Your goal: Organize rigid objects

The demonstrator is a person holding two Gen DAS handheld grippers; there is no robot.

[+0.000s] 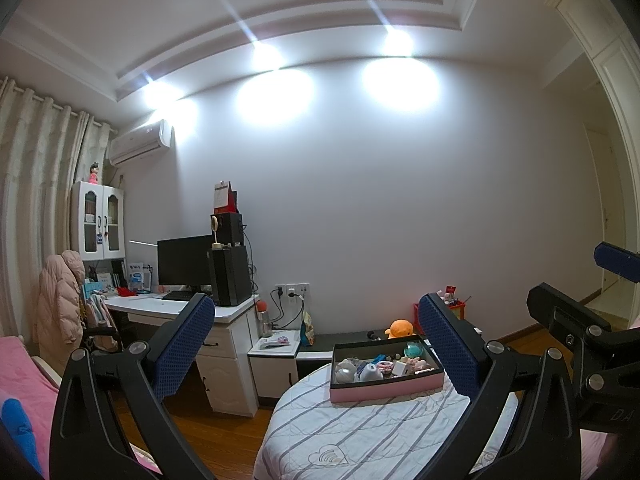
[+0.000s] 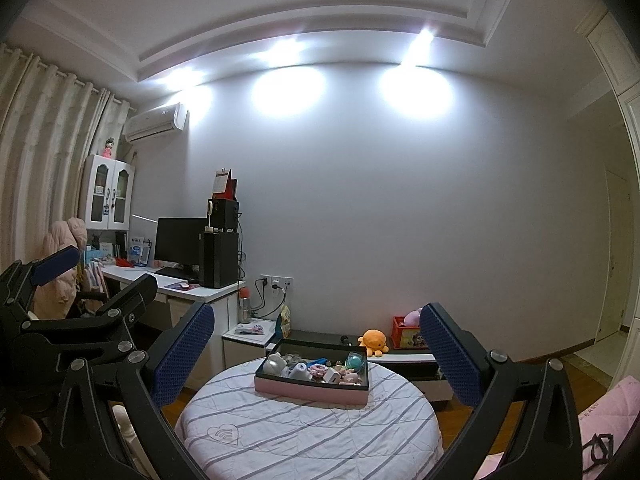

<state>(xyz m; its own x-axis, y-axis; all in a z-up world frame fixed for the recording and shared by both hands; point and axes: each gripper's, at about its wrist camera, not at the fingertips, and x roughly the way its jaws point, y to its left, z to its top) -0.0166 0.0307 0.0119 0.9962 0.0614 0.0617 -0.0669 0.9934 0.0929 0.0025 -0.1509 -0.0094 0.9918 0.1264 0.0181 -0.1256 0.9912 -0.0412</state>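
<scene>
A pink, black-lined box (image 1: 386,389) (image 2: 312,391) holds several small toys and trinkets, among them a white figure (image 2: 275,363), a teal ball (image 2: 355,360) and a white cube (image 2: 333,376). It sits on a round table with a striped cloth (image 1: 360,428) (image 2: 308,428). My left gripper (image 1: 316,344) is open and empty, raised well short of the box. My right gripper (image 2: 316,352) is open and empty, also back from the box. Each gripper shows at the edge of the other's view.
A white desk (image 1: 176,308) with a monitor and speakers stands at the left, with a chair and pink coat (image 1: 60,300). A low black-and-white cabinet (image 2: 404,356) behind the table carries an orange plush (image 2: 374,340) and a red box (image 2: 408,334). Pink bedding (image 1: 20,376) lies at the left.
</scene>
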